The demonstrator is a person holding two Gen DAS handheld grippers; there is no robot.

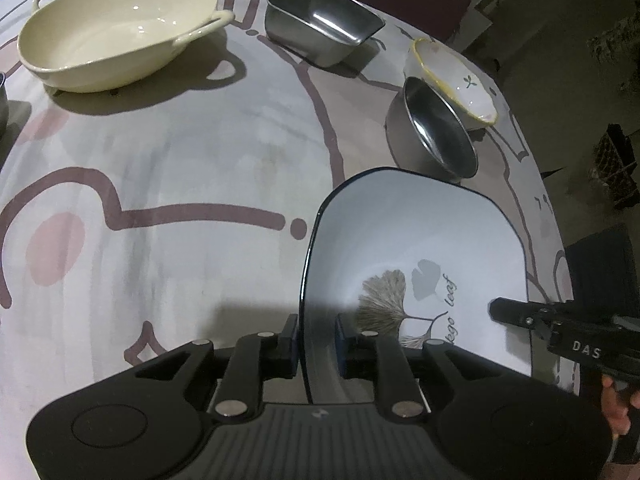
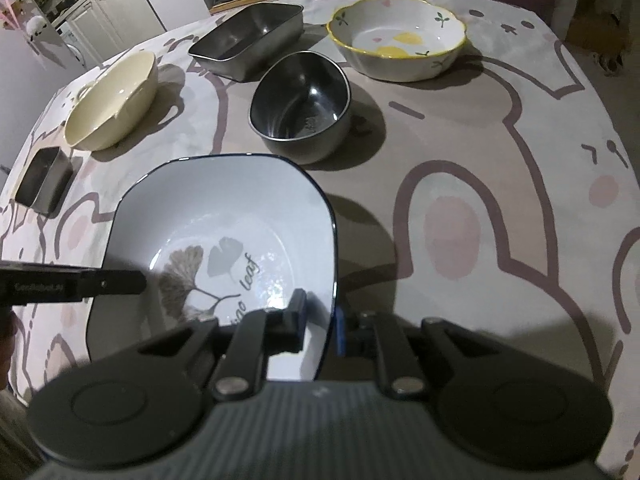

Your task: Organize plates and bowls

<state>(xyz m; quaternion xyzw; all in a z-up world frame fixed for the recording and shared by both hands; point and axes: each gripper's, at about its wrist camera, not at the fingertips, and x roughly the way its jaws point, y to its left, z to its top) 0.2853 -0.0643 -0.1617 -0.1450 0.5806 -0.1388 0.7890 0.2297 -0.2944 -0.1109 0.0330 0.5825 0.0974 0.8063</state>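
While both grippers sit on the same dish, here's the spread going left to right across the right wrist view. Far left, a small steel tin (image 2: 42, 180) near the tabletop (image 2: 460, 128) edge. Next, the cream two-handled dish (image 2: 114, 98), then the rectangular steel tray (image 2: 250, 38) at the back w/ the round steel bowl (image 2: 302, 106) in front of it. Furthest right at the back, the yellow-rimmed floral bowl (image 2: 398, 42). All empty, all apart from each other.

Nearest the camera is the square white bowl (image 2: 224, 232), dark rim, leaf print inside. It looks like glazed ceramic: stiff, prob. fairly heavy, slick, and it'd chip or shatter if dropped. The rim wall is the only sensible place to take hold, and opposite sides keep it level.

That's how it's held. The left gripper (image 1: 318, 344) has its fingers clamped on the bowl's left rim, one pad inside, one outside. The right gripper (image 2: 320, 326) is clamped the same way on the right rim. Both point steeply down at the bowl. Whether the bowl's base is touching the tabletop or just off it, can't tell; its shadow falls close under it. A bit of the person's hand (image 1: 616, 404) shows behind the right tool.
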